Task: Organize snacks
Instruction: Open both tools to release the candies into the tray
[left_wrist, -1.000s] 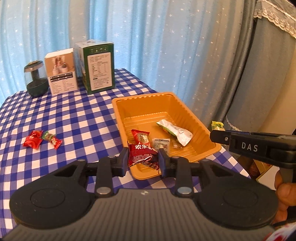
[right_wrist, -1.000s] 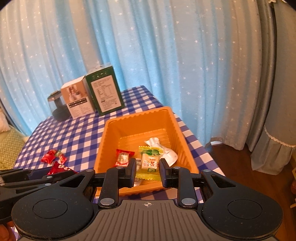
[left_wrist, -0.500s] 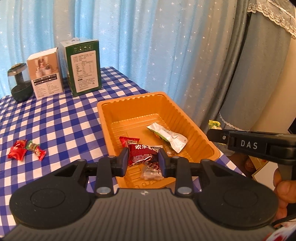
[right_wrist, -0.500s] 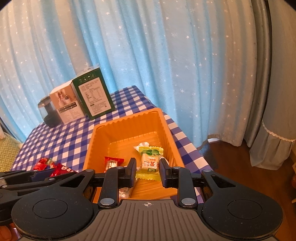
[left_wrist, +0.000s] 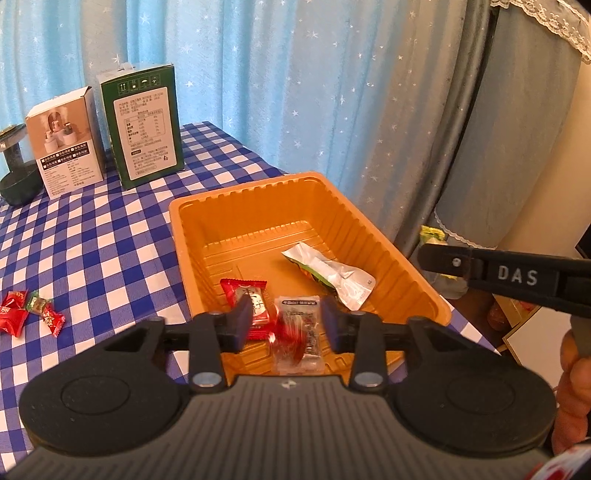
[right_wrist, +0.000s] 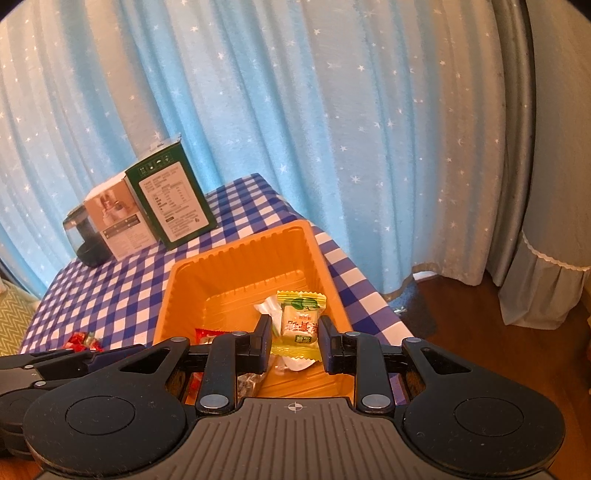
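Note:
My left gripper (left_wrist: 286, 326) hangs over the near end of the orange tray (left_wrist: 258, 188). Its jaws are opening, and a dark red snack packet (left_wrist: 291, 332), blurred, drops free between them without touching the pads. Under it in the tray lie a red packet (left_wrist: 245, 295), a clear packet (left_wrist: 299, 304) and a silver-green packet (left_wrist: 328, 271). My right gripper (right_wrist: 295, 332) is shut on a yellow snack packet (right_wrist: 299, 323) above the tray's (right_wrist: 236, 247) near right part. Three red candies (left_wrist: 29, 314) lie loose on the checked cloth to the left.
At the back of the blue-checked table (left_wrist: 92, 240) stand a green box (left_wrist: 142, 125), a white box (left_wrist: 64, 140) and a dark jar (left_wrist: 14, 177). Star-print curtains hang close behind. The table edge runs just right of the tray, with wooden floor (right_wrist: 480, 332) below.
Both grippers have moved further over the tray. The left jaws have parted and the dark red packet, gripped before, has slipped loose. The right gripper still holds the yellow packet.

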